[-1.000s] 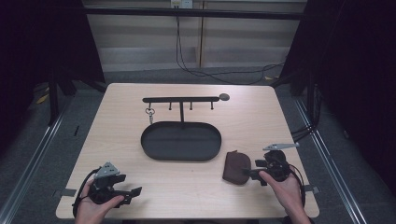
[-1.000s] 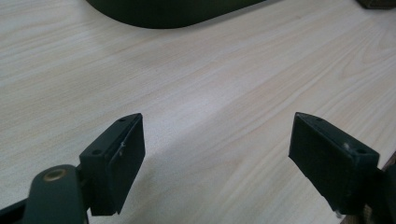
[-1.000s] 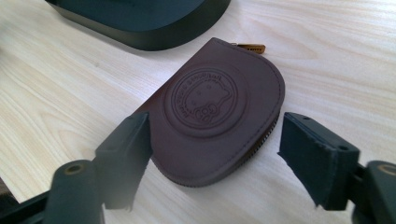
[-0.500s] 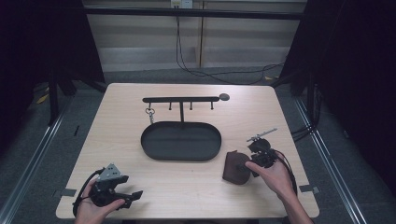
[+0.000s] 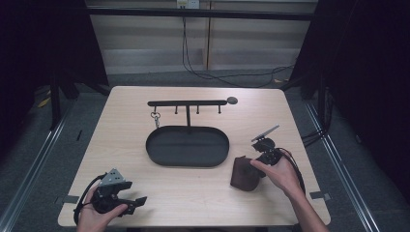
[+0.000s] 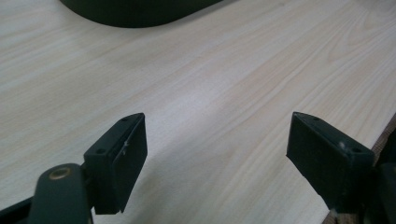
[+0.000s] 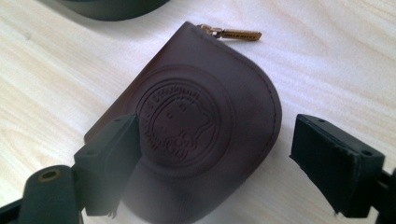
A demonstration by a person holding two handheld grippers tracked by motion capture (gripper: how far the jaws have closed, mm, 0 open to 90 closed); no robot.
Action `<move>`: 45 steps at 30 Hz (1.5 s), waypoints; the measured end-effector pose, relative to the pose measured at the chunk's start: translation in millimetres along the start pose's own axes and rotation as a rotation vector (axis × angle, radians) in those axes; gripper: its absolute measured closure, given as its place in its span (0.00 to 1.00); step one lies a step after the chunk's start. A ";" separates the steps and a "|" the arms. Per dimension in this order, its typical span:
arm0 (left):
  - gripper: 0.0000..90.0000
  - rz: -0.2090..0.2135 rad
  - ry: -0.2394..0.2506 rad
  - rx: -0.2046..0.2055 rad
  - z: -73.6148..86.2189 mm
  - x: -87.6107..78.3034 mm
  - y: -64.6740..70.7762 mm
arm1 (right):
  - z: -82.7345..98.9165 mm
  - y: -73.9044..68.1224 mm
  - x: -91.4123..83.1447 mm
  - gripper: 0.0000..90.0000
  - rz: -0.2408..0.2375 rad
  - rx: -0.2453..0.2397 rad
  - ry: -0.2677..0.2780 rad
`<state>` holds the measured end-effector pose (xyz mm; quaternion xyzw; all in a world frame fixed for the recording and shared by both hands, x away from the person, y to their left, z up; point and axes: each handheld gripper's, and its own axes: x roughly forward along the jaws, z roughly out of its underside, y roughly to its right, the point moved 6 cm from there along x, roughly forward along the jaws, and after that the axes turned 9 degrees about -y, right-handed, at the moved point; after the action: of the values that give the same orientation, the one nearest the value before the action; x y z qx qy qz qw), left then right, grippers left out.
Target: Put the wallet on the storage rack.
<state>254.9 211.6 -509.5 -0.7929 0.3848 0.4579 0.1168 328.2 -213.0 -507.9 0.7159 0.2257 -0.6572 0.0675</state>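
A dark brown leather pouch [image 5: 243,175] with an embossed round emblem lies flat on the table, right of the tray. In the right gripper view the pouch [image 7: 196,135] lies below and between the jaws, its brass zipper pull [image 7: 238,33] pointing away. My right gripper [image 5: 253,166] hangs over the pouch's right edge; its jaws have just been opening and stand wide, the pads clear of the leather. My left gripper [image 5: 138,193] rests near the table's front left edge, open over bare wood [image 6: 217,123].
A black oval tray [image 5: 188,165] sits mid-table, its rim showing at the top of both gripper views [image 6: 135,9] [image 7: 112,7]. Behind it stands a black hook rack [image 5: 187,103] with a key ring [image 5: 155,116] hanging at its left. A small grey disc [image 5: 232,100] lies at the rack's right end.
My right gripper has moved left from beside the pouch to over its right edge and turned toward it. The left hand has stayed put.
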 end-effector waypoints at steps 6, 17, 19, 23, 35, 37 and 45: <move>0.22 0.007 0.020 -0.028 0.5 -2.8 -4.2 | -6.6 0.5 6.5 0.21 -0.013 -0.006 -0.018; 0.22 -0.012 0.016 -0.027 1.0 -3.1 -5.6 | -9.2 0.7 18.2 0.16 -0.026 -0.001 -0.068; 0.23 -0.011 0.016 -0.026 0.9 -3.1 -5.4 | -9.4 0.2 18.2 0.19 -0.039 -0.002 -0.070; 0.23 -0.018 0.024 -0.027 0.8 -4.0 -6.3 | -9.7 -1.3 16.8 0.23 -0.054 0.010 -0.082; 0.23 -0.005 0.042 -0.014 -1.5 -5.7 -6.1 | -12.7 4.2 20.0 0.21 -0.108 0.020 -0.127; 0.23 0.003 0.041 -0.017 -1.2 -5.3 -5.8 | -13.0 4.0 19.9 0.21 -0.117 0.021 -0.130; 0.23 0.006 0.052 -0.025 -0.5 -6.5 -6.4 | -11.5 5.3 13.1 0.34 -0.091 0.030 -0.089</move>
<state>258.0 218.9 -505.0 -0.8047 0.3842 0.4425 0.0954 341.2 -210.2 -520.2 0.6760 0.2450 -0.6940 0.0370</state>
